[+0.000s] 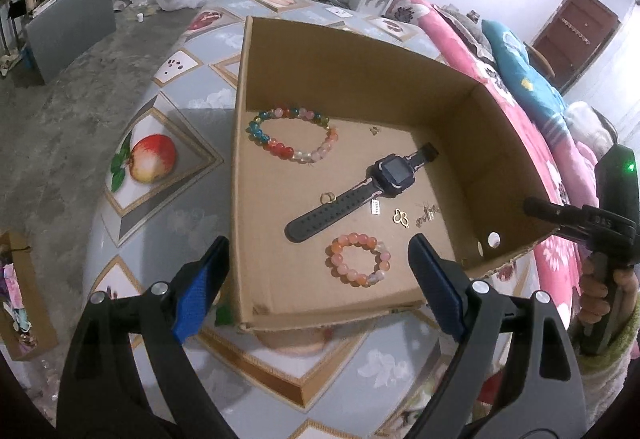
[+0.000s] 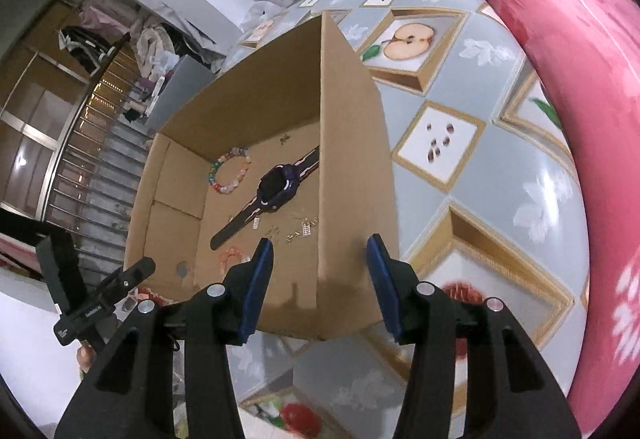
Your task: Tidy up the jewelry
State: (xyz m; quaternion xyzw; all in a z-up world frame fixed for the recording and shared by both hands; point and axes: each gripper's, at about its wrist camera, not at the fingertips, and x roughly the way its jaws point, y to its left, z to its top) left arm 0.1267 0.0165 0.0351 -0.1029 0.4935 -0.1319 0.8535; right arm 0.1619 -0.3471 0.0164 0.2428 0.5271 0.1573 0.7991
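Observation:
An open cardboard box (image 1: 472,143) stands on the fruit-patterned tablecloth (image 1: 152,159). On its floor lie a multicoloured bead bracelet (image 1: 294,137), a black watch (image 1: 376,183), a pink bead bracelet (image 1: 358,265), a small ring (image 1: 328,197) and several small gold charms (image 1: 402,218). My left gripper (image 1: 320,275) is open wide above the box's near edge, with the pink bracelet in the gap below it. My right gripper (image 2: 320,271) is open just outside the box's near corner (image 2: 320,199) and holds nothing. The watch (image 2: 276,187) shows inside the box there.
A pink floral blanket (image 2: 580,99) lies along the table's right side. In the left wrist view the right gripper (image 1: 536,205) and a hand (image 1: 600,291) sit beside the box's right corner. A second small box (image 1: 24,299) stands on the floor at left.

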